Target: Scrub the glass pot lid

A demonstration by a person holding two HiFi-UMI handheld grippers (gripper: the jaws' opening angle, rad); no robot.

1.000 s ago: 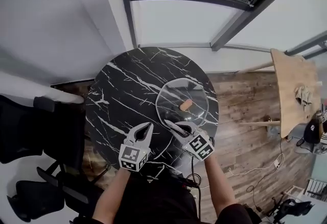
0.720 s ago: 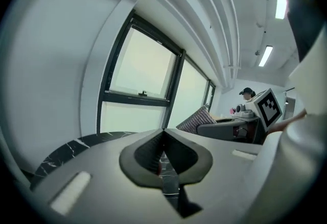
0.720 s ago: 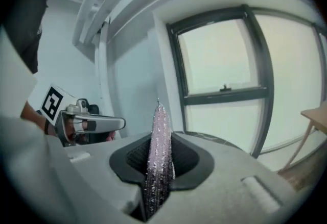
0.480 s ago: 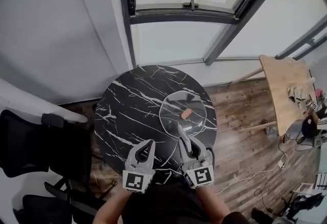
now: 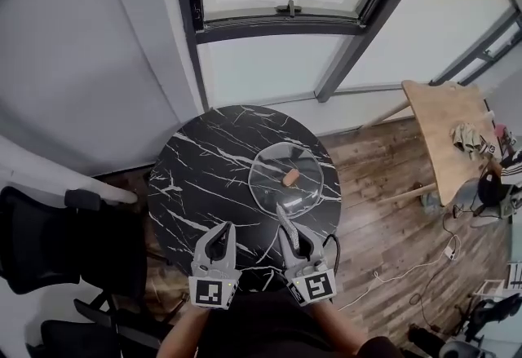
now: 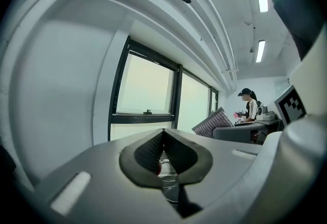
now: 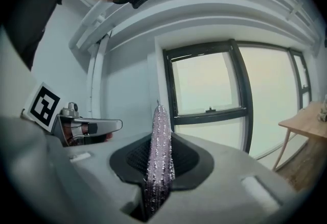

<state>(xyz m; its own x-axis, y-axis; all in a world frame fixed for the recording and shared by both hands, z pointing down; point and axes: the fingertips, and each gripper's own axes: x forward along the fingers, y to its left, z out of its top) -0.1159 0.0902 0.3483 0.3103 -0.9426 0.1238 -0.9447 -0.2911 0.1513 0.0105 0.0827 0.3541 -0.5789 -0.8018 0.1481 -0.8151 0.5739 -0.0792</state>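
Observation:
The glass pot lid [image 5: 277, 169], with a brown knob [image 5: 290, 177], lies flat on the right half of the round black marble table [image 5: 204, 169]. My right gripper [image 5: 281, 214] hovers at the lid's near rim, shut on a glittery pink-silver scrubbing pad [image 7: 158, 151] that stands edge-on between its jaws. To its left, over the table's near edge, my left gripper [image 5: 222, 229] is shut with nothing in it. In the left gripper view its pads [image 6: 150, 151] meet, and a sliver of the lid [image 6: 169, 179] shows below them.
A black office chair [image 5: 49, 242] stands left of the table. A wooden side table [image 5: 453, 144] with small items is at the right. Cables [image 5: 383, 275] trail over the wood floor. Behind the table are a window and a white wall. A person [image 6: 249, 108] is far off.
Both grippers have drawn back toward me and now stand side by side, pointing forward. The right one has swung from lying across the lid's near rim. The head view has tilted up.

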